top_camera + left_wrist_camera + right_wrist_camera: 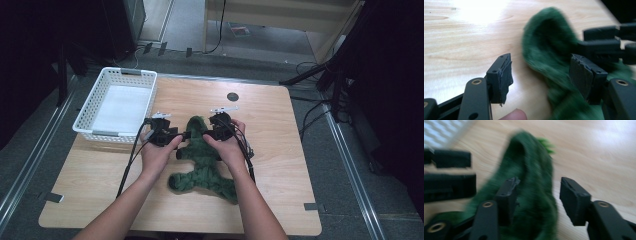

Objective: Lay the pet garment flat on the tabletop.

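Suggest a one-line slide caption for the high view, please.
Two hand-held grippers, left gripper and right gripper, meet over a green plush toy beside a white basket.

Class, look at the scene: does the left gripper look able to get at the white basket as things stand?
Probably yes. The left gripper is beside the green plush cloth, jaws open and holding nothing, and the white basket sits close on its left with bare table between.

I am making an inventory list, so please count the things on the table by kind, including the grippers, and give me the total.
Green plush toy: 1
White plastic basket: 1
Hand-held grippers: 2, the left gripper and the right gripper
Total: 4
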The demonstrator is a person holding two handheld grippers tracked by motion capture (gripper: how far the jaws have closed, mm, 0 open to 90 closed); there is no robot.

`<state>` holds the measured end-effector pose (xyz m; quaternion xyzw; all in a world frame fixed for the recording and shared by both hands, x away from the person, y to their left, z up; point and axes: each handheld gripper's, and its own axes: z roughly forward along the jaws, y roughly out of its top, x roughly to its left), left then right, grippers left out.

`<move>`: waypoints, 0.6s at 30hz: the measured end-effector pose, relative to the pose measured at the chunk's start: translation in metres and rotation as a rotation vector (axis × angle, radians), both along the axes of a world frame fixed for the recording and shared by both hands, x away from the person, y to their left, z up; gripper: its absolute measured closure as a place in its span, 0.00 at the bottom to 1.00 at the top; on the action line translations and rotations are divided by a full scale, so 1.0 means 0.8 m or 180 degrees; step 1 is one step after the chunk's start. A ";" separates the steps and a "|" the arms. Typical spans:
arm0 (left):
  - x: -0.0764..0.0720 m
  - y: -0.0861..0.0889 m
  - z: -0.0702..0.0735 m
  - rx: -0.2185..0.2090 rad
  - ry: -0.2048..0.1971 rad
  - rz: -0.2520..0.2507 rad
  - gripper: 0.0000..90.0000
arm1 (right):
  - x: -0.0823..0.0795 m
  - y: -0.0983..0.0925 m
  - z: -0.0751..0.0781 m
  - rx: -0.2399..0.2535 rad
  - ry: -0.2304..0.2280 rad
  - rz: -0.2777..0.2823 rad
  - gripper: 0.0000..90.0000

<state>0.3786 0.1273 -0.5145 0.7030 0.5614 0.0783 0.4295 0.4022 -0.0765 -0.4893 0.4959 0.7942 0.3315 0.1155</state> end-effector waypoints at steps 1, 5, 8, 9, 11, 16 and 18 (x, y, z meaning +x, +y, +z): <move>0.007 -0.003 -0.002 0.0063 0.0029 0.0033 0.39 | 0.003 -0.002 -0.006 -0.0062 0.0038 -0.0026 0.62; 0.030 -0.019 -0.008 0.0357 0.0152 0.0123 0.45 | 0.011 -0.029 -0.014 0.0080 0.0068 -0.0243 0.95; 0.037 -0.030 -0.012 0.0589 0.0109 0.0089 0.63 | 0.016 -0.051 -0.016 0.0244 0.0040 -0.0347 0.98; 0.036 -0.032 -0.011 0.0659 0.0052 0.0071 0.70 | 0.017 -0.055 -0.017 0.0277 0.0037 -0.0346 0.98; 0.034 -0.032 -0.011 0.0753 -0.0074 0.0027 0.90 | 0.018 -0.065 -0.020 0.0343 0.0018 -0.0398 0.98; 0.037 -0.020 -0.012 0.0769 -0.0107 0.0039 1.00 | 0.022 -0.096 -0.034 0.0315 0.0027 -0.0625 0.97; 0.038 -0.015 -0.011 0.0559 -0.0129 -0.0047 0.92 | 0.022 -0.107 -0.037 0.0492 0.0072 -0.0555 0.88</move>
